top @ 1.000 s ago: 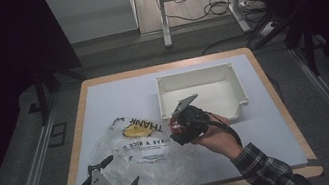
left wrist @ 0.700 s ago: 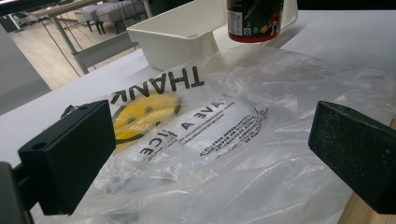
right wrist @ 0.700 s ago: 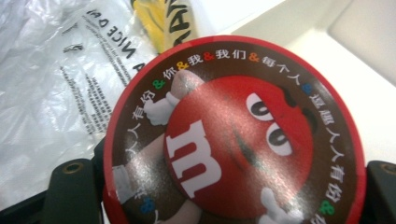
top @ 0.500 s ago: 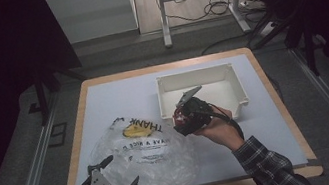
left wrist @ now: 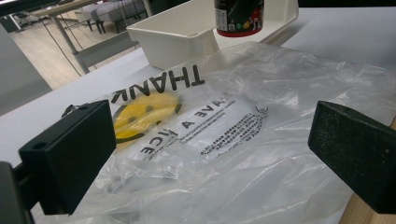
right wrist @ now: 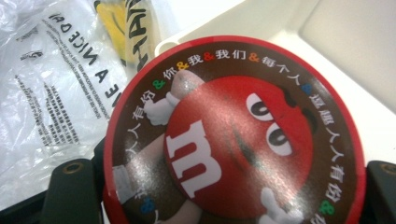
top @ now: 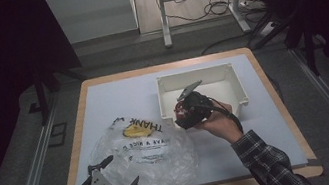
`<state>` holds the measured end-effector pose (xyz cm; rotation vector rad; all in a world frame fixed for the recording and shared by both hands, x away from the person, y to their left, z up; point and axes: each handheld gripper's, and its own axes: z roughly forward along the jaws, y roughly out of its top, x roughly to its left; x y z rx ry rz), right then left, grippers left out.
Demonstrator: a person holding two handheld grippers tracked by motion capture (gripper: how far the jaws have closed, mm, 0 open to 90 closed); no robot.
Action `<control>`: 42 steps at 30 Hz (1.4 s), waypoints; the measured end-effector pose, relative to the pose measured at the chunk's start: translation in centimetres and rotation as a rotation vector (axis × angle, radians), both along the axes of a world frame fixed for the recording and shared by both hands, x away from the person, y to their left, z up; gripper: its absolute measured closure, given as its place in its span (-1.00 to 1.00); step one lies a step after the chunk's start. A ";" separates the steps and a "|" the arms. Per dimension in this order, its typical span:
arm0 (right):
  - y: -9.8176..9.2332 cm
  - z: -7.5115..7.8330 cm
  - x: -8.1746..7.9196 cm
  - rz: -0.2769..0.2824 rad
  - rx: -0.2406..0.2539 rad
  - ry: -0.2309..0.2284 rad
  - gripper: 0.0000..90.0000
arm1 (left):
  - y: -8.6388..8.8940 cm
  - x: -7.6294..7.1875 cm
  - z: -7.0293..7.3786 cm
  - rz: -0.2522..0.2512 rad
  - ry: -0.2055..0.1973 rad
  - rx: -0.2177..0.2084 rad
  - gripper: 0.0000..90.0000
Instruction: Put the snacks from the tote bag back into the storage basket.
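**Candy can held over the tray's near edge**

Nearest, at the front-left corner of the bench (top: pixel 117 93), the left gripper (top: pixel 117 184) sits low in the person's hand, its fingers (left wrist: pixel 70 154) spread wide with nothing between them, aimed across the clear plastic bag (top: pixel 149 148). The bag lies crumpled and flat, printed with a yellow smiley and "THANK".

Farther in, the right hand (top: pixel 218 124), in a plaid sleeve, reaches forward with the right gripper (top: pixel 184 114), its fingers (right wrist: pixel 70 186) clamped on either side of a candy can (right wrist: pixel 229 135). The can hangs at the near-left wall of the white tray (top: pixel 236 80); whether it touches the wall is unclear. The can's lid is red-rimmed and brown, with a red cartoon candy and Chinese lettering; its lower edge is cropped.
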<state>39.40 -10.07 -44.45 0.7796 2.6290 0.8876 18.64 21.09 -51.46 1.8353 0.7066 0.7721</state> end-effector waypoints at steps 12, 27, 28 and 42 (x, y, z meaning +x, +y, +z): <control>0.2 -0.2 1.5 0.010 0.003 -0.001 -0.43 | 0.0 0.0 0.0 -0.001 0.000 0.010 -0.98; 0.6 -0.6 3.5 0.028 -0.004 0.002 -0.43 | 0.0 0.0 0.0 -0.001 0.000 0.005 -0.98; 0.6 -0.7 3.6 0.030 -0.003 0.003 -0.43 | 0.0 0.0 0.0 -0.001 0.000 0.006 -0.98; 0.7 -1.3 5.4 0.058 0.003 0.010 -0.43 | 0.0 0.0 0.0 0.000 0.000 0.006 -0.98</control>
